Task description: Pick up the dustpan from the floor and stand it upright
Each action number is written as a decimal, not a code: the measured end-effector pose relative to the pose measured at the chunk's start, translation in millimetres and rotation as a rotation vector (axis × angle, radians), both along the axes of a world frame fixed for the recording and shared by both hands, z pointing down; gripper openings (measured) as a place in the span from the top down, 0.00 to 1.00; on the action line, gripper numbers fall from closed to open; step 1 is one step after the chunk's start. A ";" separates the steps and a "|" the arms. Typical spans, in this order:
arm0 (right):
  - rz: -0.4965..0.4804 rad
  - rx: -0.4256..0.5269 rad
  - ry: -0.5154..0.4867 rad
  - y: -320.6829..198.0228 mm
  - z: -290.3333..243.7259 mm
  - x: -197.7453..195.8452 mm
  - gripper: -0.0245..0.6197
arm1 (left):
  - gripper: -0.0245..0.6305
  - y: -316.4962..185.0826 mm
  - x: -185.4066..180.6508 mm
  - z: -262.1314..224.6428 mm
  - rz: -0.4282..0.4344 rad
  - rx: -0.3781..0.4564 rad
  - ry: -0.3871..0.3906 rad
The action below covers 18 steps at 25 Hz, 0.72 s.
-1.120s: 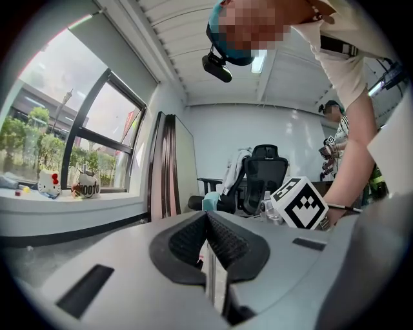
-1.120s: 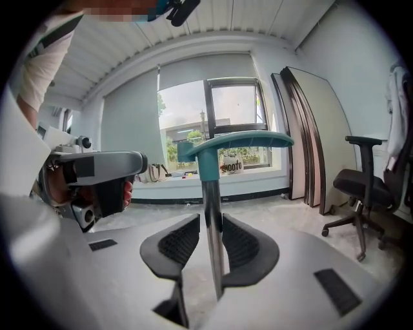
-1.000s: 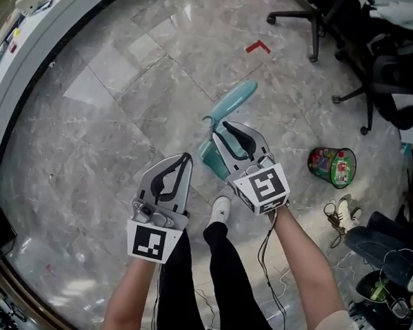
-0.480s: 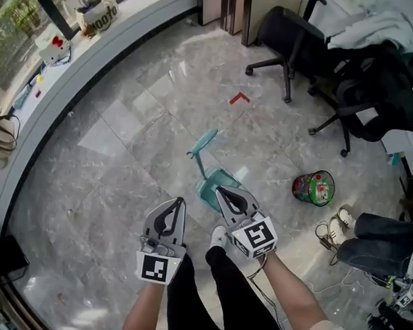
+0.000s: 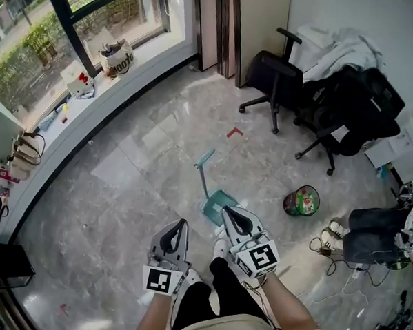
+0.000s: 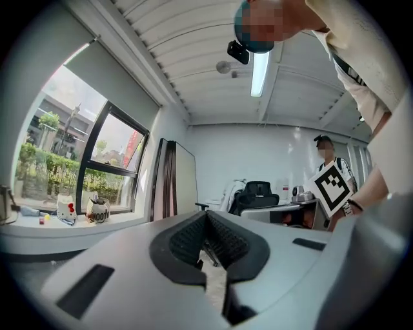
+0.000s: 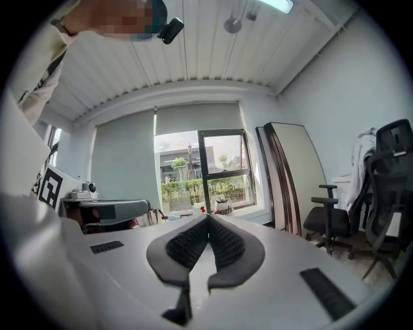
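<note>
The teal dustpan [image 5: 217, 199] lies flat on the marble floor in the head view, its long handle pointing up-left toward the window. My right gripper [image 5: 227, 211] is shut and empty, its tip over the pan's near edge as seen from above, held well above the floor. To its left, my left gripper [image 5: 183, 224] is also shut with nothing in it. Both gripper views look level across the room; the left gripper [image 6: 206, 214] and right gripper [image 7: 208, 218] show their jaws closed tip to tip. Neither gripper view shows the dustpan.
A green waste bin [image 5: 301, 200] stands right of the dustpan, with shoes [image 5: 335, 233] and cables beyond. Two black office chairs [image 5: 273, 71] [image 5: 347, 106] stand at the back. A red floor mark [image 5: 234, 133] lies behind the handle. A curved window ledge [image 5: 93, 96] runs along the left.
The head view has risen and pulled back, taking in far more of the room. Both grippers lifted away from the dustpan, still shut. The dustpan stays flat on the floor.
</note>
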State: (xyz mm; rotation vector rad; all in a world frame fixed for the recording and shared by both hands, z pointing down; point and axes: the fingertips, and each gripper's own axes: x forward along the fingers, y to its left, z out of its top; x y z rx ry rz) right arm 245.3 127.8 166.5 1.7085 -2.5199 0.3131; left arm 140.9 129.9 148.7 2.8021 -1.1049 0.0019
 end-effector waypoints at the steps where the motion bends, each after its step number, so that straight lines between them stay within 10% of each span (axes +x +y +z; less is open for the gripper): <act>1: 0.007 0.007 0.004 10.0 -8.5 -3.4 0.94 | 0.95 9.5 -4.4 -7.8 0.005 0.005 0.012; 9: 0.001 0.065 -0.044 84.3 -62.7 -57.2 0.94 | 0.95 82.7 -63.0 -51.7 -0.005 0.055 0.005; 18: -0.091 0.084 -0.073 141.1 -93.1 -39.7 0.94 | 0.95 153.8 -46.2 -85.5 -0.114 0.101 -0.061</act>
